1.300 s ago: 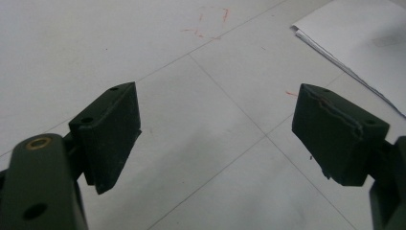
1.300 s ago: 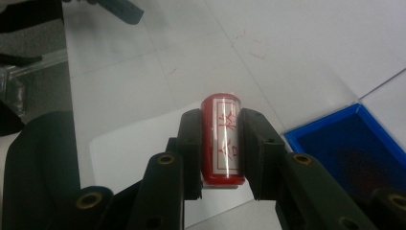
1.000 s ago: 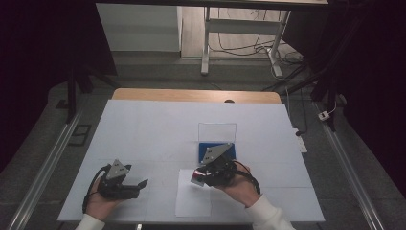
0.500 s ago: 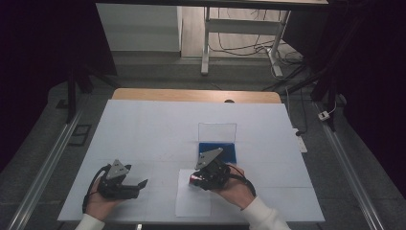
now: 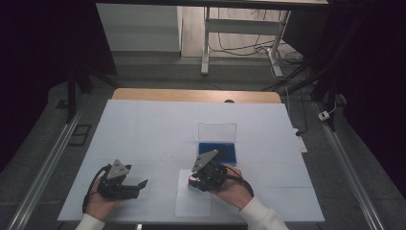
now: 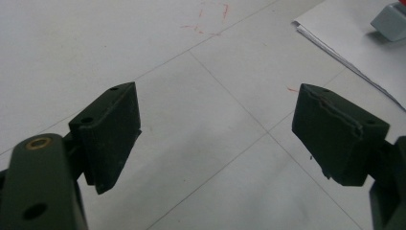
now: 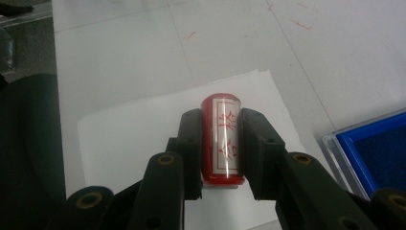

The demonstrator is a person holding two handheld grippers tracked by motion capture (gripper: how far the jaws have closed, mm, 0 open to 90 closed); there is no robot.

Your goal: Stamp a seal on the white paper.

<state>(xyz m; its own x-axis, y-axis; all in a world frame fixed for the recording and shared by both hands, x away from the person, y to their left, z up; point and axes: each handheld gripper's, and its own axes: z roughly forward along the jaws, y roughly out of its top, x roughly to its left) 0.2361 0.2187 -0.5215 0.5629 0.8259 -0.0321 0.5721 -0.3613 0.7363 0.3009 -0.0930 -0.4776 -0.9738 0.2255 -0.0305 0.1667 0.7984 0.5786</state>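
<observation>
Right gripper (image 7: 221,143) clamps a red stamp (image 7: 220,139) over paper (image 7: 124,139) near the desk's (image 5: 143,124) front edge. Left gripper (image 6: 215,139) gapes empty beside it.

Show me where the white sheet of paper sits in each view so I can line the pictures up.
High view: white sheet of paper at the near table edge, under the right gripper.
Left gripper view: its corner at upper right.
Right gripper view: centre, beneath the red stamp.
Shared landmark: the paper's edge on the table.
</observation>
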